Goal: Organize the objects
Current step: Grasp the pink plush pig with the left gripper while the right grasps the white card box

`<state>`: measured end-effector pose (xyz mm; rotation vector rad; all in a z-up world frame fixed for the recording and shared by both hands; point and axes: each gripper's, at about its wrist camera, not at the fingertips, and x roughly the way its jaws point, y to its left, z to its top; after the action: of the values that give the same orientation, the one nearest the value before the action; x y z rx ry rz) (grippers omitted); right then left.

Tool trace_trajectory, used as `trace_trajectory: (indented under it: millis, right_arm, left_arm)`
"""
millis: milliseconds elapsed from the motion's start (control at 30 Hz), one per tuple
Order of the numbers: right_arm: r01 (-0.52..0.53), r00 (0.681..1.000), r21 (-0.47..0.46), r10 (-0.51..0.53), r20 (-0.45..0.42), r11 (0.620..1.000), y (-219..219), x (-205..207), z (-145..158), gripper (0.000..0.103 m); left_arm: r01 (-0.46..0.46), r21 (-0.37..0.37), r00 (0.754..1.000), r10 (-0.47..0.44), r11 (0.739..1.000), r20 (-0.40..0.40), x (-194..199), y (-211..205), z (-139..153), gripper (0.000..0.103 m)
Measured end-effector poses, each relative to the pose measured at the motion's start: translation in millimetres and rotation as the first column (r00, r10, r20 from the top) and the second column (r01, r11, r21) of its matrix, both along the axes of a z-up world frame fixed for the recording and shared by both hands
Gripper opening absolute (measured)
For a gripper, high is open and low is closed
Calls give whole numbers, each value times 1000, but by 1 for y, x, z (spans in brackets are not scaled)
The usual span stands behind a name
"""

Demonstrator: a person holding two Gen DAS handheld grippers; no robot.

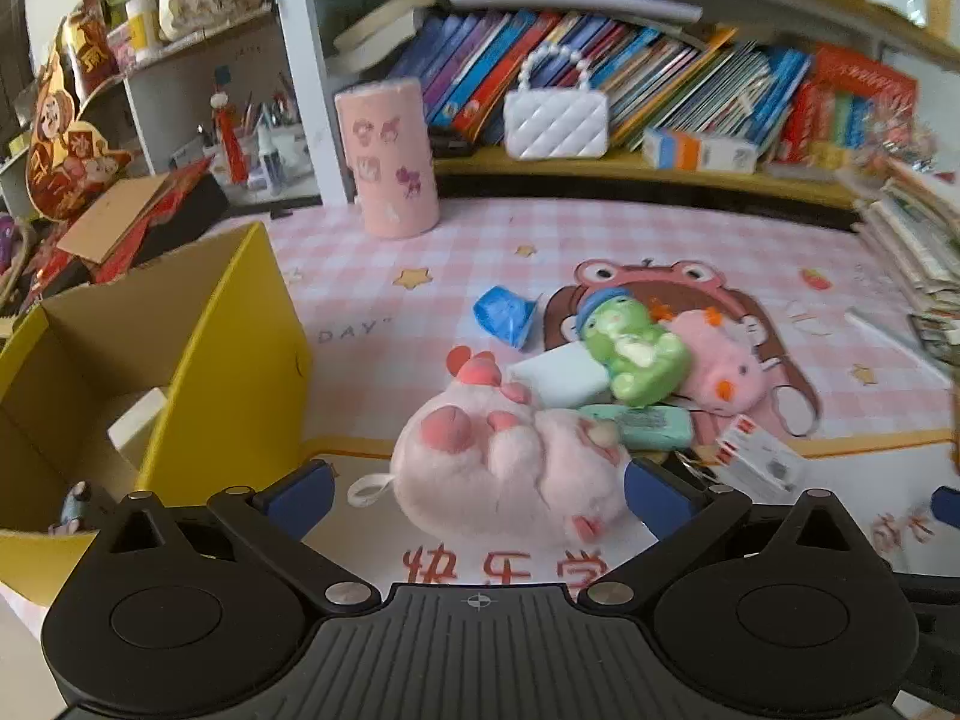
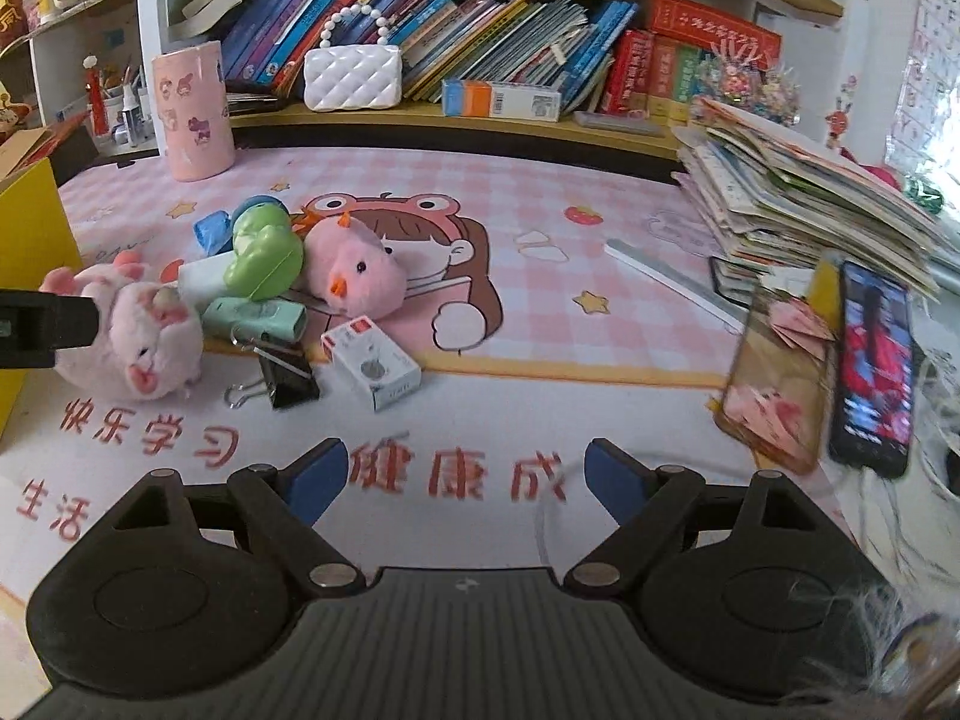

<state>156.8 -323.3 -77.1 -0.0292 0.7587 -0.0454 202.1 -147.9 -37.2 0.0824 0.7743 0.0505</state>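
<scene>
While spread wide, the left tongs (image 1: pixel 480 495) flank the pink plush pig (image 1: pixel 510 462).

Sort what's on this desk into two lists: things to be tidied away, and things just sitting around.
For tidying: pink plush pig, green dinosaur toy, pink plush chick, mint case, binder clip, small white box, yellow box.

Lying about: white handbag, pink cylinder, shelf books, paper stack, phone.

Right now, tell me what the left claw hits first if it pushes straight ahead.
The pink plush. It lies between the open left claw fingers already, nearest of the pile; depth is hard to judge, so contact may be close.
</scene>
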Motion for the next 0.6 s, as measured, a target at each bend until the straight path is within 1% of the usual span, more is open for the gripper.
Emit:
trace_trajectory:
  millis: [67,133,267,333,367,433,533,567,600]
  right_arm:
    - [-21,1000,6,21,3,1000,0,10,-2,86]
    - [-48,999,18,48,15,999,1,21,-2,84]
    - [-96,995,29,95,15,995,6,43,-7,80]
    - [-106,994,31,106,-1,994,7,55,-11,73]
    - [-111,994,38,111,-13,993,7,60,-14,72]
    - [-125,991,54,128,-46,991,7,71,-20,63]
    - [-148,986,74,153,-65,986,7,79,-26,55]
    - [-156,985,68,160,-57,985,8,79,-27,53]
    - [-168,984,67,172,-51,983,8,78,-26,46]
  left_arm:
    - [-32,1,999,32,999,-14,13,1,-5,103]
    - [-66,-18,998,65,998,-24,25,3,-9,103]
    - [-82,-99,996,78,992,-46,43,9,-18,103]
    - [-81,-123,996,75,989,-49,50,11,-22,103]
    - [-82,-130,996,76,988,-50,53,11,-23,103]
    - [-87,-142,995,79,986,-63,58,11,-26,103]
    - [-93,-160,994,83,983,-69,61,12,-29,103]
    - [-95,-162,994,84,982,-69,60,12,-30,101]
    - [-90,-168,995,80,982,-67,60,11,-30,93]
